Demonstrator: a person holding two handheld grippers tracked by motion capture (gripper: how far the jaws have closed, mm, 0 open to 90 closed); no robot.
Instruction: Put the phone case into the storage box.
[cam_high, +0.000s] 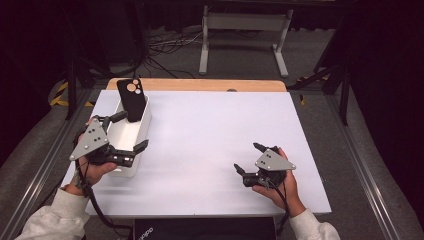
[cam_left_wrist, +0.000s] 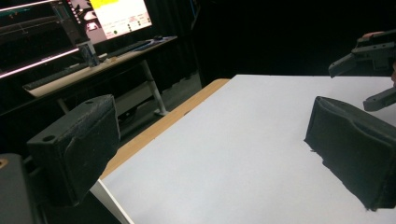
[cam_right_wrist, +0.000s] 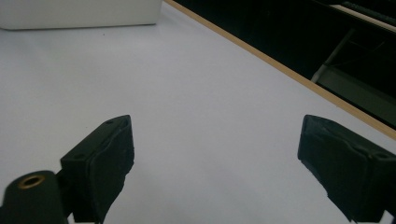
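Black padded jaws of the left gripper (cam_left_wrist: 205, 154) stand wide apart right at the lens, nothing between them but bare white table (cam_left_wrist: 243, 140). Now to the object in play: the black phone (cam_high: 132, 99) stands propped in the far end of the white bin (cam_high: 141, 131), leaning back, camera lenses up top, its long axis rising up and away from the person. That bin sits at the table's left side, and from the high view the left gripper (cam_high: 131, 131) hangs right over the bin's near half, jaws spread, gripping nothing. So the phone lies just ahead of those fingers, farther along the bin. The left hand is clearly the nearer one; I'd judge a short push forward would bring the jaws to the phone's lower edges.

Moving outward: the right gripper (cam_high: 248, 159) rests well apart on the table's right side, jaws open and empty too, pointing left toward the bin. In the right gripper view (cam_right_wrist: 212, 161), a corner of the bin (cam_right_wrist: 79, 14) shows far off across the bare surface.
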